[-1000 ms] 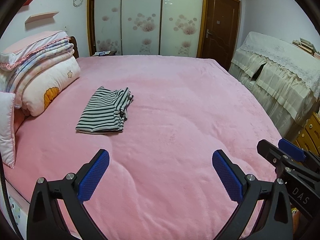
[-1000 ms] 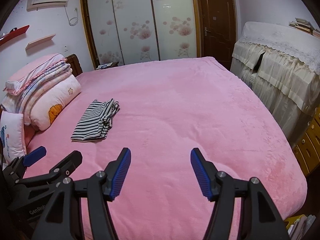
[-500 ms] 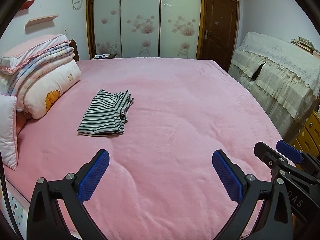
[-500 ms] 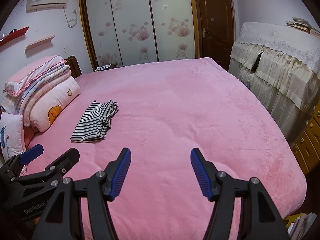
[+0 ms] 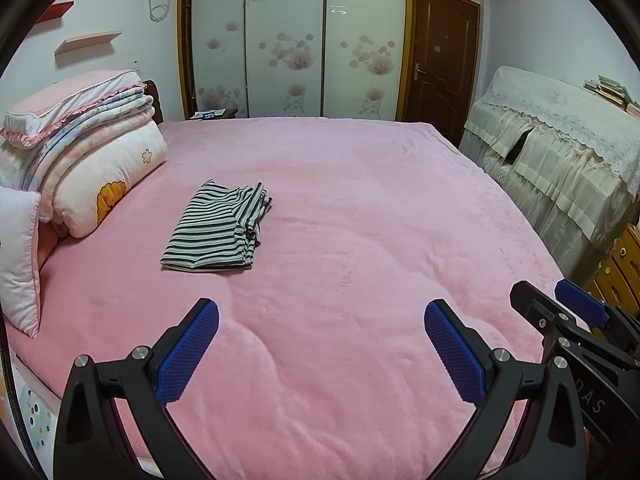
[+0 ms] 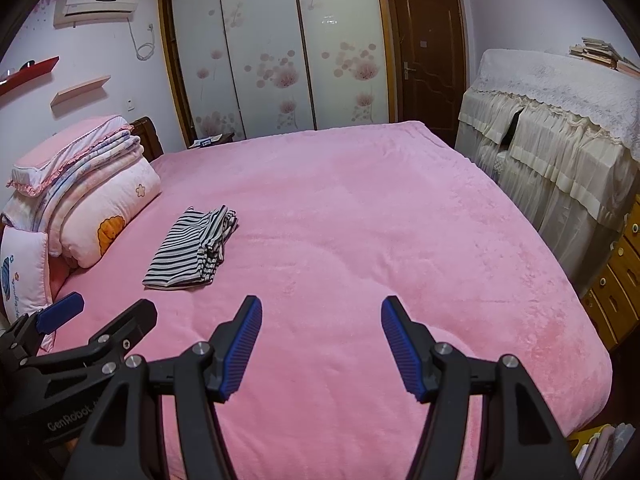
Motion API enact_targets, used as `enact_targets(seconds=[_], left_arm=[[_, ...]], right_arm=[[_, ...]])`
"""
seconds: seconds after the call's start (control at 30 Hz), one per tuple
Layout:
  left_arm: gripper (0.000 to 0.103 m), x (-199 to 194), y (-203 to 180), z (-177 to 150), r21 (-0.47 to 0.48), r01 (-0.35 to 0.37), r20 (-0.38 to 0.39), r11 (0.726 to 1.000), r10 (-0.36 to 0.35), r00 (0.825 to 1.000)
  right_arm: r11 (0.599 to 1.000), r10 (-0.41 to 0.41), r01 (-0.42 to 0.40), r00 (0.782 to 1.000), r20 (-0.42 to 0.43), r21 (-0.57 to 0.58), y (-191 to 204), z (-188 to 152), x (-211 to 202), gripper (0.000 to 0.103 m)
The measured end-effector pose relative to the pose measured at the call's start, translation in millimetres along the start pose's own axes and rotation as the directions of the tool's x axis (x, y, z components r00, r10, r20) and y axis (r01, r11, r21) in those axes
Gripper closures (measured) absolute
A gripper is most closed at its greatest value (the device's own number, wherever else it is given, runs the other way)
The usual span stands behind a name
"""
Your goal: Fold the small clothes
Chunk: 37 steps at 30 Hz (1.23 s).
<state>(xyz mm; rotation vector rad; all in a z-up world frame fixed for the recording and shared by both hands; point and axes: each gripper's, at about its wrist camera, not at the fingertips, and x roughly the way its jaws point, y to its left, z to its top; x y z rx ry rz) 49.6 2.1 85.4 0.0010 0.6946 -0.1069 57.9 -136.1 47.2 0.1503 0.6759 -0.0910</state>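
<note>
A folded black-and-white striped garment (image 5: 218, 229) lies flat on the pink bed (image 5: 360, 208), left of the middle; it also shows in the right wrist view (image 6: 192, 249). My left gripper (image 5: 322, 344) is open and empty, held above the bed's near part, well short of the garment. My right gripper (image 6: 321, 344) is open and empty, to the right of the garment and nearer than it. The right gripper shows at the right edge of the left wrist view (image 5: 576, 312), the left gripper at the lower left of the right wrist view (image 6: 80, 320).
Stacked quilts and pillows (image 5: 80, 152) sit at the bed's left. A lace-covered cabinet (image 5: 560, 152) and wooden drawers (image 6: 616, 280) stand along the right side. Wardrobe doors (image 5: 296, 40) and a brown door (image 5: 440, 60) are behind the bed.
Both grippers have drawn back and risen slightly, so the garment sits a little lower and farther in view. Both stay open. The garment has not moved.
</note>
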Motion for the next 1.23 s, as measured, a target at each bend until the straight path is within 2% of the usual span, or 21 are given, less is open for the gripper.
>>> enact_targets(seconds=[0.87, 1.23], left_arm=[[0.001, -4.6, 1.4, -4.0, -0.008, 0.003, 0.004, 1.0, -0.003, 1.0], [0.005, -6.0, -1.8, -6.8, -0.002, 0.024, 0.007, 1.0, -0.024, 1.0]], right_arm=[[1.0, -0.009, 0.009, 1.0, 0.013, -0.001, 1.4, 0.4, -6.8, 0.04], [1.0, -0.007, 0.007, 1.0, 0.019, 0.002, 4.1, 2.3, -10.0, 0.04]])
